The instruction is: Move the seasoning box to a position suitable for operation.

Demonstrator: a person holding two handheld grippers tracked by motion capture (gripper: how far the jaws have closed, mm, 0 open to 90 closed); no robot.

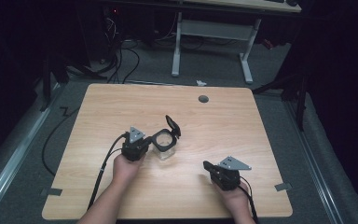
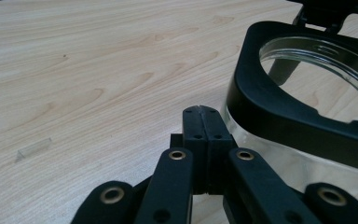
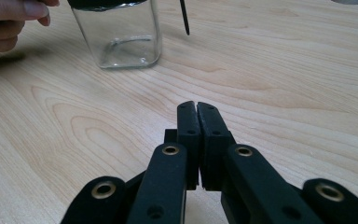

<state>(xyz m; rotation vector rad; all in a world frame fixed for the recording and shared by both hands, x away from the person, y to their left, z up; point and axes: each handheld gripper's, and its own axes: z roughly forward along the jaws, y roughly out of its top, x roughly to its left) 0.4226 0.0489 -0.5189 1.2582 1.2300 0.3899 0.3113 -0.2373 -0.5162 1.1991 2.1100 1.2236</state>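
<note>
A clear square glass jar (image 1: 164, 145) with a black collar stands near the middle of the wooden table (image 1: 205, 116), its hinged black lid (image 1: 173, 126) flipped up and open. My left gripper (image 1: 145, 141) sits just left of the jar, jaws pressed together with nothing between them; in the left gripper view the gripper (image 2: 201, 112) is beside the jar's black rim (image 2: 279, 112). My right gripper (image 1: 208, 165) rests near the table's front right, shut and empty. The right gripper view has the gripper (image 3: 196, 106) pointing toward the jar (image 3: 121, 39), well short of it.
A grey round grommet (image 1: 203, 99) sits in the table's far side. A small clear scrap (image 2: 32, 148) lies on the wood left of my left gripper. Fingers of a hand (image 3: 9, 21) are beside the jar. A white desk frame (image 1: 212, 35) and cables stand beyond the table.
</note>
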